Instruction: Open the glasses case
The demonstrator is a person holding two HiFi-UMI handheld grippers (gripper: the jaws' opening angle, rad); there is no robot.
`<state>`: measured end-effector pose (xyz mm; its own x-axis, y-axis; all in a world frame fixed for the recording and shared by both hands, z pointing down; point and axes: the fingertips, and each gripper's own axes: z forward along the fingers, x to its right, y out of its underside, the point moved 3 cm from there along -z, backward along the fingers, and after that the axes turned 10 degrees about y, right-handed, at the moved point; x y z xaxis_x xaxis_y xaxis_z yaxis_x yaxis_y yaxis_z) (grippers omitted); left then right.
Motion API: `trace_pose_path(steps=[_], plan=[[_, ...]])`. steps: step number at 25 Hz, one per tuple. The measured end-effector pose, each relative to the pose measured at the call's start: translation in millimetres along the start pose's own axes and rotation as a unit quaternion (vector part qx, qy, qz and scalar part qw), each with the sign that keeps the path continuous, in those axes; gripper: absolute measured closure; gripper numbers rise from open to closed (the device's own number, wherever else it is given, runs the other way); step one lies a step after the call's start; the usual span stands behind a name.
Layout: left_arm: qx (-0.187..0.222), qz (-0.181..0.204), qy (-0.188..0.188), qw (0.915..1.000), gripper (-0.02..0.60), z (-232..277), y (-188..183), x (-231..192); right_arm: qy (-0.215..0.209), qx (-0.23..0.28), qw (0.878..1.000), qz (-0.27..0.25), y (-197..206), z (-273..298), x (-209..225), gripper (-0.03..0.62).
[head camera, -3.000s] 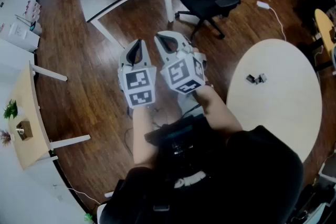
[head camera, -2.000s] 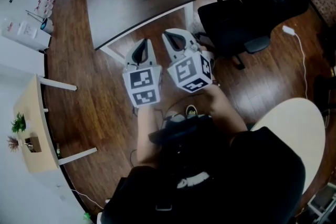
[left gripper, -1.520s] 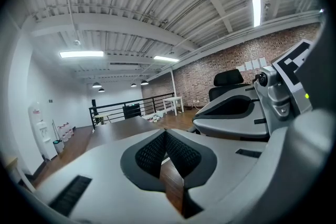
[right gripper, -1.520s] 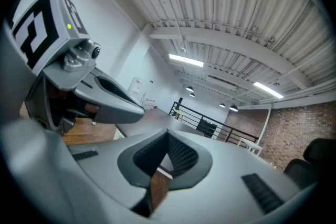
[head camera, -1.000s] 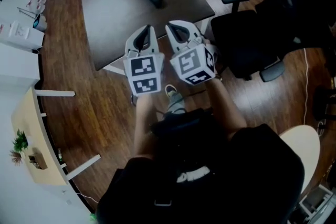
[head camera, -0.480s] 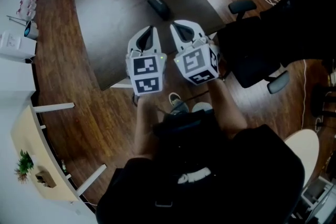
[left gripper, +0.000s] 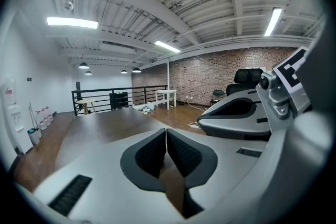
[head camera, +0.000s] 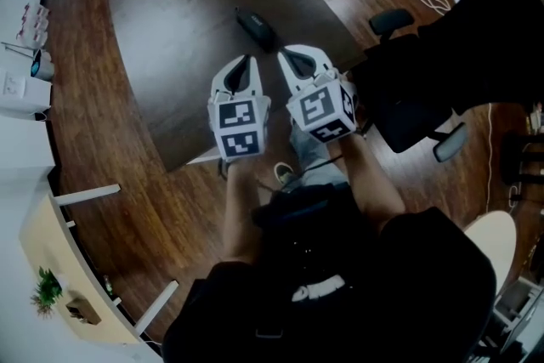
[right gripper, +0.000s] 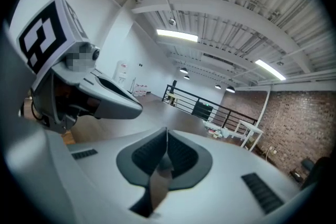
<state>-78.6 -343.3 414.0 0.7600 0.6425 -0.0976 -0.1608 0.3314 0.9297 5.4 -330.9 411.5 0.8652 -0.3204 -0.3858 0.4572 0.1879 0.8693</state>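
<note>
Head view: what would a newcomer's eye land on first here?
The two white grippers with marker cubes, left gripper and right gripper, held side by side mid-frame, both shut and empty. Just beyond their tips, a small dark case lies on the dark table.

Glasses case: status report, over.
Left claw and right claw shut, empty, side by side. Glasses case on dark table, beyond both claws, untouched. Nothing between; office chair off right.

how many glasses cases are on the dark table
1. The glasses case lies on the dark table, just beyond the tips of the left tongs and right tongs. More could be hidden under the tongs.
</note>
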Motion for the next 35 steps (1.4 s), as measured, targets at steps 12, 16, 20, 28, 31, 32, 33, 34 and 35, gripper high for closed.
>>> trace_pose_path(steps=[12,16,20,28,31,32,33,34,35], plan=[[-0.033,-0.015,-0.062,0.9974,0.578,82,-7,-96,-0.093,-0.089,0.990,0.061,75,165,23,0.562],[-0.064,-0.034,-0.051,0.9961,0.469,118,7,-124,-0.129,-0.124,0.981,0.078,98,216,21,0.540],[-0.105,-0.088,-0.011,0.9906,0.239,166,41,-139,-0.151,-0.138,0.976,0.076,115,250,24,0.540],[-0.180,-0.223,0.017,0.9578,0.212,238,126,-173,-0.145,-0.172,0.970,0.090,147,284,50,0.540],[-0.221,-0.237,0.009,0.9459,0.202,253,146,-176,-0.143,-0.178,0.969,0.094,157,292,57,0.540],[-0.224,-0.246,0.012,0.9430,0.199,258,149,-176,-0.142,-0.180,0.969,0.094,159,294,59,0.540],[-0.221,-0.258,0.017,0.9402,0.195,263,151,-174,-0.142,-0.181,0.969,0.094,162,296,61,0.540],[-0.215,-0.272,0.024,0.9376,0.190,269,152,-172,-0.142,-0.182,0.968,0.094,164,297,64,0.540],[-0.209,-0.285,0.031,0.9350,0.189,275,152,-170,-0.143,-0.183,0.968,0.096,165,299,66,0.540]])
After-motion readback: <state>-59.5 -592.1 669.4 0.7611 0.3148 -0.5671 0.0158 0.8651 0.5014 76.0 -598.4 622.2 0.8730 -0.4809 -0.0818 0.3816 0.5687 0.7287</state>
